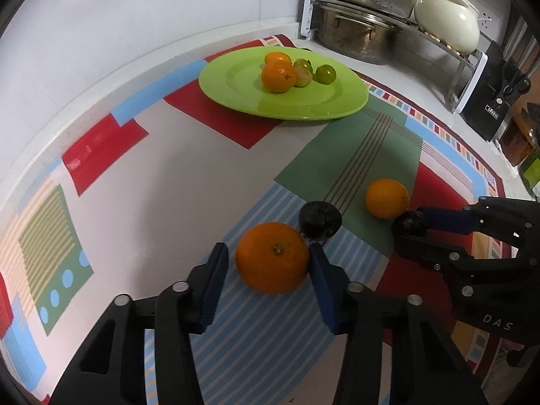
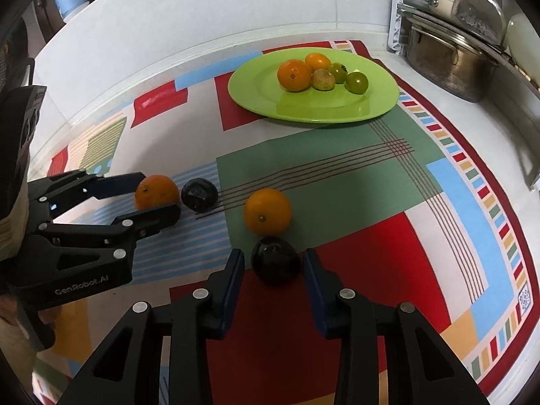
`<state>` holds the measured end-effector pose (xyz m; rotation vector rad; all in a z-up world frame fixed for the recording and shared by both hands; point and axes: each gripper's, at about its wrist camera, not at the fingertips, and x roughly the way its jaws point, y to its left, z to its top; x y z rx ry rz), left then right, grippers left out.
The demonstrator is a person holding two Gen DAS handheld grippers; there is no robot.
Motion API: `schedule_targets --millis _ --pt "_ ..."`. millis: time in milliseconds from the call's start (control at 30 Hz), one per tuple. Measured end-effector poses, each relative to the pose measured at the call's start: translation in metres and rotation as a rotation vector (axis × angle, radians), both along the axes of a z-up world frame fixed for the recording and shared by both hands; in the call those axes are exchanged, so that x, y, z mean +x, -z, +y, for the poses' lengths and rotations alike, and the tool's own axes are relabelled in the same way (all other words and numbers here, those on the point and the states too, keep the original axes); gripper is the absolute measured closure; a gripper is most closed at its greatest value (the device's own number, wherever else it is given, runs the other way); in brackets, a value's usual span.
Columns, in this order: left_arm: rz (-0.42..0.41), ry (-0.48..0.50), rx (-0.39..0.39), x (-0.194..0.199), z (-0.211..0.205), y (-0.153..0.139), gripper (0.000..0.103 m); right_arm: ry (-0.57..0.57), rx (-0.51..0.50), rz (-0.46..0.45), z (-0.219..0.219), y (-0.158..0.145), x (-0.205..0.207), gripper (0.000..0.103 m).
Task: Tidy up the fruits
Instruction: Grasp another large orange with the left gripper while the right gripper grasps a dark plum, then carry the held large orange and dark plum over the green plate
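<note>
A patterned mat [image 2: 337,175] of red, green, blue and cream blocks is spread over the white counter [image 2: 449,111]. At the back right a metal pot [image 2: 449,67] is seen under a dish rack [image 1: 398,23], with a cream lidded pot [image 1: 445,17] on the rack and a black appliance [image 1: 489,98] beside it.

A lime-green plate [image 2: 256,98] is set at the far side of the mat. On it five small fruits are clustered: two oranges, a pale yellowish fruit and two green ones.

Four fruits are left on the mat, well apart from the plate. A large orange [image 1: 271,257], glossy, with its green stem scar facing up, is bracketed by the blue-padded fingers of the left hand-held gripper [image 1: 266,266]; the jaws are spread, with a gap visible on the left side, and the right pad is at or very near the peel. A dark plum [image 1: 320,220] lies just behind this orange, touching or nearly touching it.

A second dark plum [image 2: 275,259], almost black and slightly shiny, sits between the parted fingers of the right hand-held gripper [image 2: 273,270], with space visible on both sides, so nothing is gripped. A smaller orange [image 2: 267,210] rests directly beyond this plum, touching or just beside it, and so stands in the line ahead of the right fingers.
</note>
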<state>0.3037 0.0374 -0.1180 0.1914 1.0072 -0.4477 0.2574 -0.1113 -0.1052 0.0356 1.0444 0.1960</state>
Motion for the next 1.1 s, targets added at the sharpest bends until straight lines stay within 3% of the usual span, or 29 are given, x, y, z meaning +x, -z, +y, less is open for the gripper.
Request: schedule_targets --millis 100,1100 --pt "0.001 0.003 0.001 -0.001 -0.002 0.000 0.061 -0.003 -0.004 -0.002 0.000 0.001 0.000 0.072" --pt "-0.077 -0.054 -0.031 -0.037 -0.007 -0.037 0.061 -0.030 0.051 -0.060 -0.006 -0.022 -0.027 0.072"
